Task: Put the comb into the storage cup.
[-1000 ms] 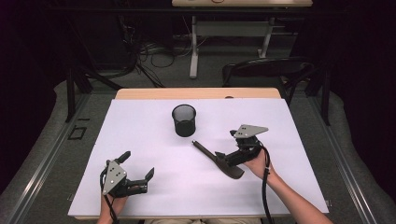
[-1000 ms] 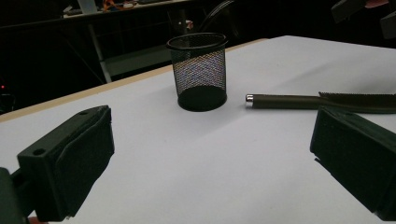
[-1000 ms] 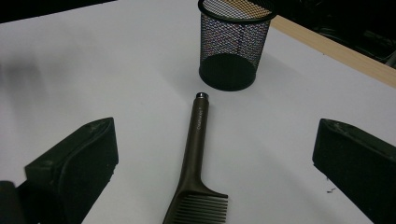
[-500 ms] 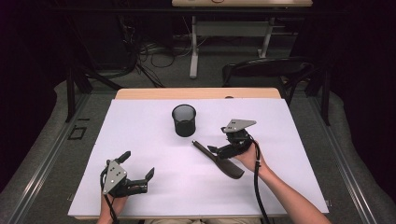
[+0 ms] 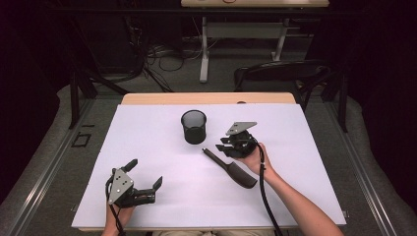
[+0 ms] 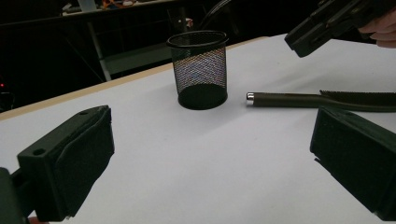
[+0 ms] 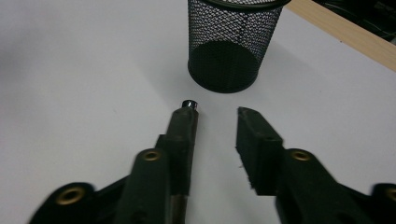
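High view, left to right from the mesh cup (image 5: 193,127): the left tongs (image 5: 146,180) rest well to its lower left on the white surface (image 5: 157,132), spread wide and holding nothing. Just below and right of the cup lies a dark brush-like tool (image 5: 231,168), its slim handle tipped with a silver cap (image 7: 189,104) pointing at the cup and its broad toothed head farthest away. It looks light, stiff and not fragile; the smooth round handle could roll or slip, so mid-handle seems the best hold. The right tongs (image 5: 227,143) sit over that handle; their jaws have just been closing, with the handle against one jaw but a visible gap left, so not yet pinched.
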The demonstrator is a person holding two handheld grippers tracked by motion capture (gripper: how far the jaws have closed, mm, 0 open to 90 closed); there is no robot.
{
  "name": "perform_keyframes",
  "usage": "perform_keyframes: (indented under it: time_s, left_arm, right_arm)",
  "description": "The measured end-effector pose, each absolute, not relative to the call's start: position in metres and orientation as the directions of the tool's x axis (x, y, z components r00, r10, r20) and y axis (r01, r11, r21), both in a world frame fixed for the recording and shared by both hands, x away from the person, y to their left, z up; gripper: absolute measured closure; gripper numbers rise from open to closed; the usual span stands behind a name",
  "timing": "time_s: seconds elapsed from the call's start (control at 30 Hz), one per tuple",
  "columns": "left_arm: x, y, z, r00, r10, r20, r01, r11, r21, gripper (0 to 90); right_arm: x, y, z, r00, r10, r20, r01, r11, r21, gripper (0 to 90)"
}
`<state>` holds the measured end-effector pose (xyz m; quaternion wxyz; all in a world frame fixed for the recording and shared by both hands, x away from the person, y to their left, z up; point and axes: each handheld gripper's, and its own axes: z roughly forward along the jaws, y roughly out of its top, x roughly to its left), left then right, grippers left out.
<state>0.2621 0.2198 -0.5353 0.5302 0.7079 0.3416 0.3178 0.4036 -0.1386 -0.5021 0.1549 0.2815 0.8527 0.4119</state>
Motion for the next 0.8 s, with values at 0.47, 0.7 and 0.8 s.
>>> perform_keyframes:
  time_s: [0.47, 0.7, 0.8]
  left_arm:
    - [0.263, 0.220, -0.535, 0.565, 0.820, 0.089, 0.147, -0.206, 0.967, 0.0]
    - [0.263, 0.220, -0.535, 0.567, 0.818, 0.091, 0.146, -0.208, 0.967, 0.0]
    - [0.262, 0.220, -0.535, 0.567, 0.819, 0.090, 0.145, -0.207, 0.968, 0.0]
  right_arm:
    - [0.420, -0.118, -0.513, -0.788, 0.613, -0.057, 0.376, 0.552, 0.744, 90.0]
    - [0.428, -0.106, -0.518, -0.788, 0.613, -0.062, 0.388, 0.571, 0.723, 90.0]
    - [0.431, -0.100, -0.521, -0.788, 0.613, -0.060, 0.398, 0.581, 0.710, 90.0]
